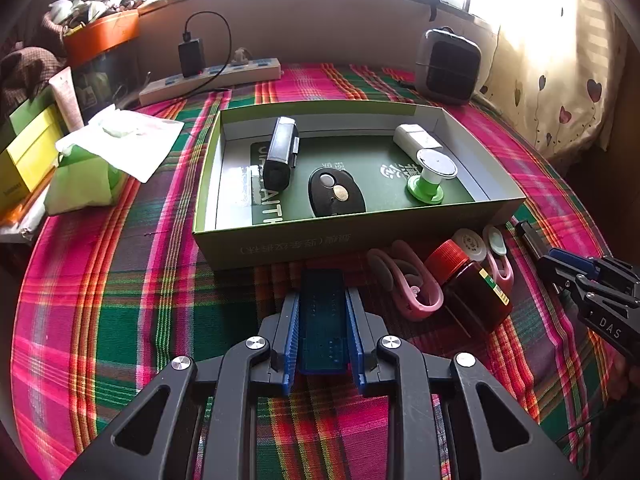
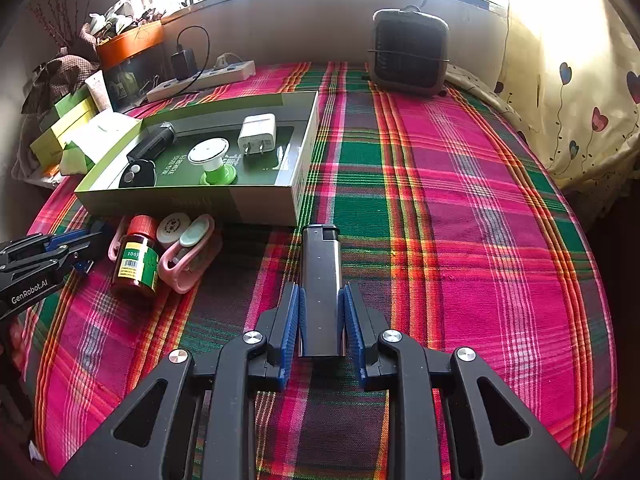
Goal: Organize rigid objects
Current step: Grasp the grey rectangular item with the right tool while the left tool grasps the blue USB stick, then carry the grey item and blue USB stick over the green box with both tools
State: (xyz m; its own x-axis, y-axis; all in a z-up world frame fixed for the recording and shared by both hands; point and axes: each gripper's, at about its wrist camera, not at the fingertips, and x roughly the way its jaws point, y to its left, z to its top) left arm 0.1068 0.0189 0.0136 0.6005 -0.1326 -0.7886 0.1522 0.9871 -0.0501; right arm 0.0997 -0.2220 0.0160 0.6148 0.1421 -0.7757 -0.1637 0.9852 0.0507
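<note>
The left gripper (image 1: 322, 312) pinches a blue case (image 1: 322, 320) lengthwise, the green box (image 1: 280, 240) just ahead, nearer this hand; the right gripper (image 2: 320, 312) clamps a grey lighter (image 2: 321, 280), box ahead-left.

The left black two-finger gripper with blue ribbed pads (image 1: 322, 312) is closed on a flat dark blue rectangular block (image 1: 322, 320), pointing at the near wall of the open green cardboard box (image 1: 340, 236). The right black gripper with matching blue pads (image 2: 321, 308) clamps an upright silver metal lighter (image 2: 321, 292), just off that box's right corner.
</note>
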